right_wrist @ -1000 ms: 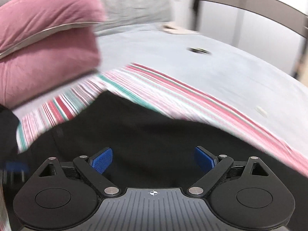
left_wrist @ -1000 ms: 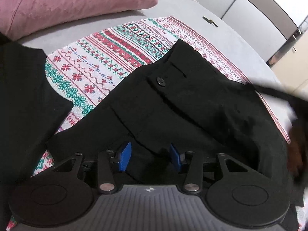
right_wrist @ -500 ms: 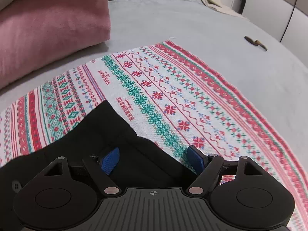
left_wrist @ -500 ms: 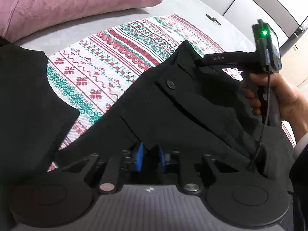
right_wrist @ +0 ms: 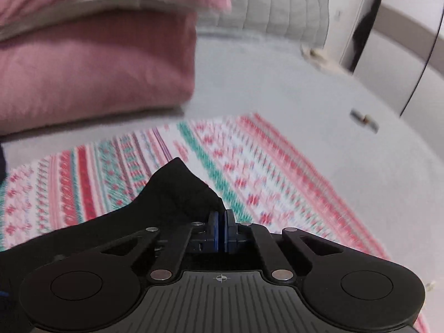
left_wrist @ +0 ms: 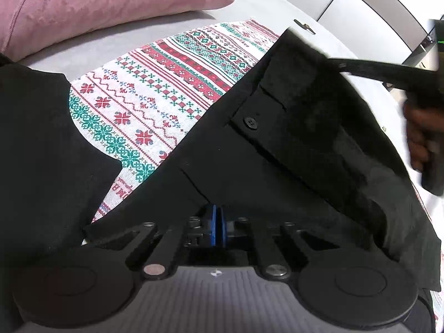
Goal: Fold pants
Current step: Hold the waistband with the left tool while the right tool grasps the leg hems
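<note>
The black pants lie on a patterned red, green and white cloth on the bed, waistband and button up. My left gripper is shut on the near edge of the pants. My right gripper is shut on a corner of the pants, lifted off the cloth. In the left wrist view the right gripper's body and the hand holding it show at the far right edge.
A pink pillow lies at the head of the grey bed. Another black garment lies at the left. A small dark object lies on the bed at the right. White wardrobe doors stand beyond.
Both grippers went from open to shut on the pants' edge, the left first. The right gripper has lifted its corner and is moving; its view is blurred.
</note>
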`<act>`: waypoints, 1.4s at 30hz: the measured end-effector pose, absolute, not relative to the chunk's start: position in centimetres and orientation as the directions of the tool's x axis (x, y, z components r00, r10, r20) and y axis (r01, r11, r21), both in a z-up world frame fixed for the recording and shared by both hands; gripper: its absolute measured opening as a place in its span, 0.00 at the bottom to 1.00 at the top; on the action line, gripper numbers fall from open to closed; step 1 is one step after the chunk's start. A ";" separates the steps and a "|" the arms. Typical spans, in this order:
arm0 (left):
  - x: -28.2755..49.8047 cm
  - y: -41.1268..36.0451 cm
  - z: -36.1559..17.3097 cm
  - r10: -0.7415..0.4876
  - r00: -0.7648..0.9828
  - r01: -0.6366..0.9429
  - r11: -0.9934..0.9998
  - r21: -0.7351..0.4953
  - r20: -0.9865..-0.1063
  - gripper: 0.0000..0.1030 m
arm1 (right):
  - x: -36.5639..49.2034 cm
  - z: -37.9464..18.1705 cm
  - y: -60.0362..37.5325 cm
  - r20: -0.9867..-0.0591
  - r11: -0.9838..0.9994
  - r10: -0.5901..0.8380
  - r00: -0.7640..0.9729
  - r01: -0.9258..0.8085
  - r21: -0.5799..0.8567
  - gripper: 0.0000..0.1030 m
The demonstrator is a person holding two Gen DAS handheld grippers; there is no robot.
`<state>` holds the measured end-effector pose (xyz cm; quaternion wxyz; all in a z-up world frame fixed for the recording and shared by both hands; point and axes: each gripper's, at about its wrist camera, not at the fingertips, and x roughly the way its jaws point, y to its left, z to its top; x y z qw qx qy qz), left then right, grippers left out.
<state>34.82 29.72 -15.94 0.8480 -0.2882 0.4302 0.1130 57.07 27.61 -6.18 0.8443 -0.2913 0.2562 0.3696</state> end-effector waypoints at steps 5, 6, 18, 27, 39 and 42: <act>34.6 30.7 -16.1 -0.095 0.607 -0.451 0.776 -0.441 -0.789 0.36 | 48.8 -2.7 25.7 -0.572 0.510 0.508 0.645 -0.760 -0.404 0.03; 34.5 30.8 -16.0 -0.100 0.608 -0.453 0.771 -0.448 -0.787 0.36 | 47.0 -2.3 25.3 -0.564 0.505 0.514 0.646 -0.759 -0.411 0.03; 29.6 34.1 -14.7 -0.309 0.793 -0.403 0.380 -0.833 -0.525 0.68 | 34.7 -7.5 21.5 -0.624 0.623 0.480 0.616 -0.740 -0.252 0.00; 31.1 31.6 -13.9 -0.336 0.813 -0.345 0.380 -0.858 -0.476 0.96 | 33.4 -10.0 20.4 -0.556 0.759 0.495 0.668 -0.643 -0.098 0.00; 33.2 31.7 -14.9 -0.227 0.731 -0.471 0.514 -0.717 -0.643 0.42 | 32.9 -9.4 17.6 -0.537 0.712 0.596 0.597 -0.702 0.010 0.04; 31.8 33.0 -14.2 -0.219 0.752 -0.454 0.512 -0.729 -0.622 0.41 | 34.2 -7.7 11.0 -0.490 0.820 0.522 0.698 -0.568 0.065 0.40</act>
